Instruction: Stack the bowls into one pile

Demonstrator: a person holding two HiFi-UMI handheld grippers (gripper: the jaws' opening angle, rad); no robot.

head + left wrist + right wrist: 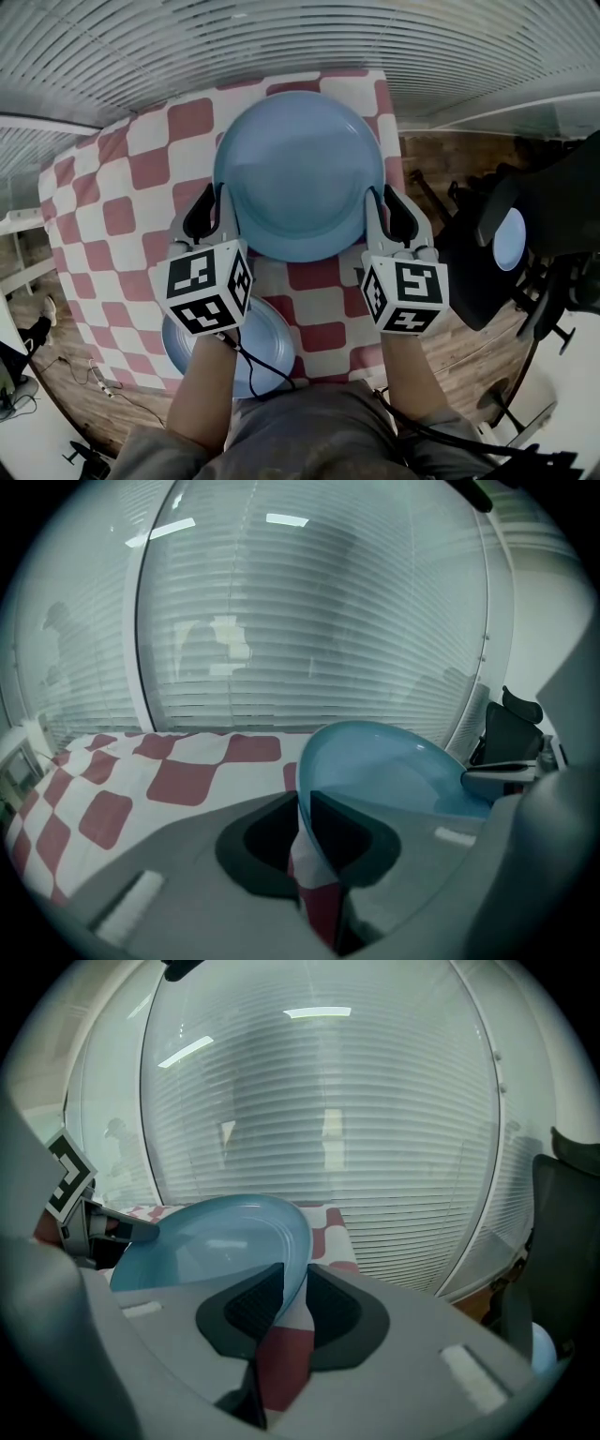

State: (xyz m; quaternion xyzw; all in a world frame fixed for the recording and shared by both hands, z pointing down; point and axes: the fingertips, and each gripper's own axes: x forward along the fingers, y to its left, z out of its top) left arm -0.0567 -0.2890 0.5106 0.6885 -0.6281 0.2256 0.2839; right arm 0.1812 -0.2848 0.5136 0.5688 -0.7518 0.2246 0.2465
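Blue plastic, the large bowl point(298, 173) sits mouth-up in the middle of the checked tablecloth point(103, 197). The left gripper point(217, 202) bites its rim at about 8 o'clock and the right gripper point(384, 199) at about 4 o'clock. Each has one pad inside the wall and one outside, and both look clenched on the rim. Being round, the bowl has no long axis to line up, only its opening, which faces the ceiling. The small bowl point(267, 342), also mouth-up, lies at about 7 o'clock from the large one, by the near table edge and partly under the left hand. That makes the left hand the nearer one. I'd guess the next move is bringing the two bowls together along that line.
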